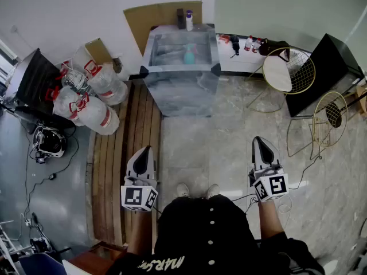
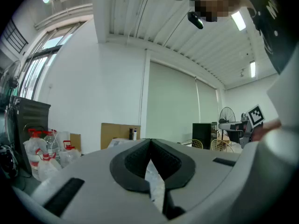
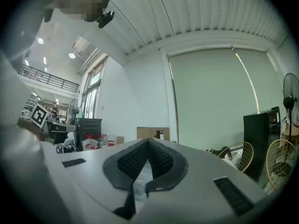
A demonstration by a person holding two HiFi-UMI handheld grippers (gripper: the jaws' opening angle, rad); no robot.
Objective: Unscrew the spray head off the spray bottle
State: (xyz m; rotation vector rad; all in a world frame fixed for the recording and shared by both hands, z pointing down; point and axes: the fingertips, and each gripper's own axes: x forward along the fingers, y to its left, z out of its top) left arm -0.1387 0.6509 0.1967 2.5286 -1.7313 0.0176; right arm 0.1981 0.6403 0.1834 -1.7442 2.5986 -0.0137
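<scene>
Closest in: left gripper (image 1: 147,150) and right gripper (image 1: 257,142), carried level on either side of the body and pointed straight ahead. Both pinched fully together, pads meeting, nothing between them. Probably a neutral carry while standing back, with no grip begun on anything. Underfoot: pale stone floor, with a strip of wooden planks (image 1: 123,171) below the left gripper. Farther ahead: a small table (image 1: 180,93) wrapped in grey marbled covering, standing alone on the floor, seemingly set out as the work surface. On its top, near the middle: the teal spray bottle (image 1: 189,54), too small to tell whether upright or lying, or how the head sits. Well apart from both grippers, ahead of them and between their two lines of aim, somewhat nearer the left one's. Hidden behind the closed jaws in both gripper views. Judged need: step forward and open both, one to steady the body, one to turn the head. Beyond: a white bottle with blue cap (image 1: 189,20) against a cardboard sheet (image 1: 155,16). Off to the sides: water jugs (image 1: 92,93) left, wire chairs (image 1: 295,70) right.
</scene>
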